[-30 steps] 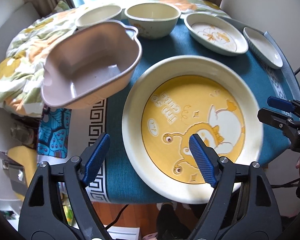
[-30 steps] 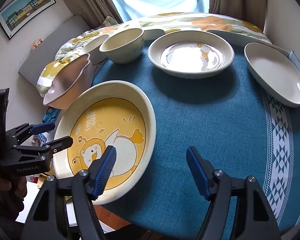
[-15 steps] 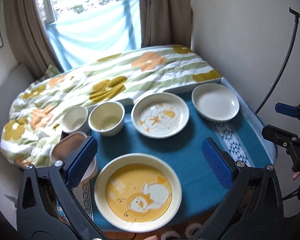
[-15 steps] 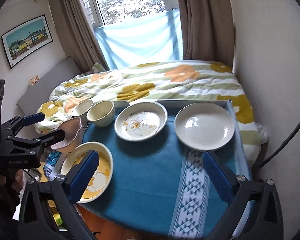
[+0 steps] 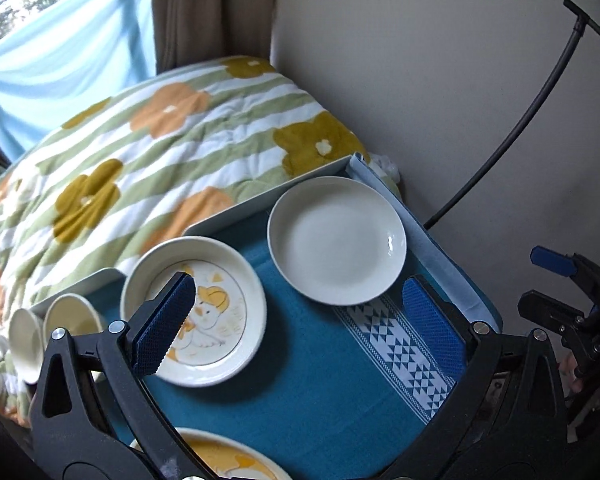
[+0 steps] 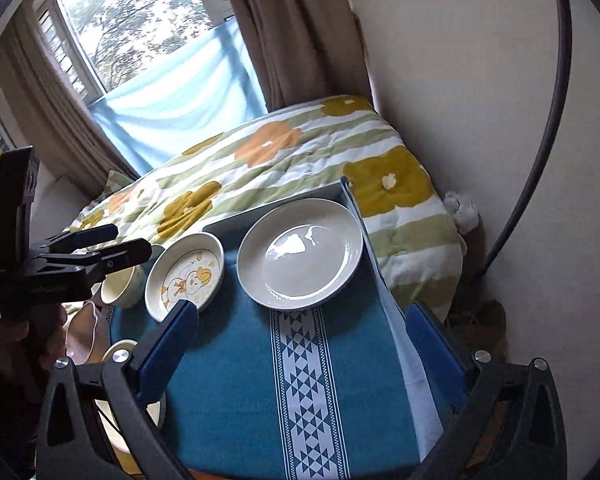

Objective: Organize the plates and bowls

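We are holding the left gripper [image 5: 300,320] above the table [image 5: 300,392], jaws wide apart and gripping nothing. The duck plate [image 5: 220,320] is sitting just ahead to its left, the plain plate [image 5: 336,240] ahead to its right. We are keeping the right gripper [image 6: 300,344] spread and empty too, the plain plate [image 6: 300,254] lying straight ahead and two bowls [image 5: 52,332] waiting far left.

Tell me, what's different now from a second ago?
Both grippers pulled up and back from the big yellow plate and swung toward the plain white plate. The left gripper and right gripper remain open, holding nothing. The duck plate, the bowls and the blue cloth haven't moved.
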{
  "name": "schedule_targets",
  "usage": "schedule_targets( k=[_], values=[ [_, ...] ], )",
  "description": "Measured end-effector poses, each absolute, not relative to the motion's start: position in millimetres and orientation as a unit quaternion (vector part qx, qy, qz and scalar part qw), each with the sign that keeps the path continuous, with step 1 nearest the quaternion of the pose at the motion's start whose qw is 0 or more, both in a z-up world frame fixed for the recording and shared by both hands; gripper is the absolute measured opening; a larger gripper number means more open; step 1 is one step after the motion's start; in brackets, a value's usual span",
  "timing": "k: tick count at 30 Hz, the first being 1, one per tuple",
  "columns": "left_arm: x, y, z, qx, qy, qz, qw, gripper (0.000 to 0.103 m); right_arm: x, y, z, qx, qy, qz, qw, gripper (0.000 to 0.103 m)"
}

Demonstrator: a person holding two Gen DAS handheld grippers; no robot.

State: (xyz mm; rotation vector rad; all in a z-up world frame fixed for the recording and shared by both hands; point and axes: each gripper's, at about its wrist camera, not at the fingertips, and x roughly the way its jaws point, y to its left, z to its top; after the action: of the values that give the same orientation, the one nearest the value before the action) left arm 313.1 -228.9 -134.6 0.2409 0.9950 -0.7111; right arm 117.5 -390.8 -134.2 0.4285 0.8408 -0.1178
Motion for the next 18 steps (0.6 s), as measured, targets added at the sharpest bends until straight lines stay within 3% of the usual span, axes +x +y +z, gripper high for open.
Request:
schedule_targets(
  k=[2, 4, 5, 9, 13, 15, 18],
  values=[
    [337.6, -244.7, -152.0, 0.123, 0.483, -0.349, 0.794, 0.100, 124.7, -398.1, -146.2, 0.234, 0.407, -0.070, 0.880, 0.103],
    [356.5, -256.0, -169.7, 0.148, 0.492, -0.357, 0.780, 0.091, 135.4, -403.1, -159.7, 0.256, 0.412, -0.084, 0.871, 0.102],
    [366.1, -263.5, -179.0, 0.160, 0.497, -0.362, 0.772, 0.081, 141.3, -405.9, -167.5, 0.269, 0.413, -0.096, 0.865, 0.099],
    [401.5, -278.9, -221.8, 0.170, 0.528, -0.378, 0.741, 0.060, 162.8, -415.3, -203.4, 0.322, 0.429, -0.145, 0.832, 0.078],
    [424.1, -289.5, -260.9, 0.170, 0.558, -0.391, 0.712, 0.051, 176.6, -415.2, -233.8, 0.353, 0.437, -0.161, 0.812, 0.060],
    [429.7, -294.1, -273.7, 0.170, 0.565, -0.399, 0.702, 0.042, 180.6, -414.6, -244.6, 0.366, 0.436, -0.165, 0.806, 0.056],
    [435.5, -299.4, -285.0, 0.172, 0.567, -0.410, 0.693, 0.040, 188.9, -415.0, -256.0, 0.380, 0.438, -0.167, 0.798, 0.049]
  ],
)
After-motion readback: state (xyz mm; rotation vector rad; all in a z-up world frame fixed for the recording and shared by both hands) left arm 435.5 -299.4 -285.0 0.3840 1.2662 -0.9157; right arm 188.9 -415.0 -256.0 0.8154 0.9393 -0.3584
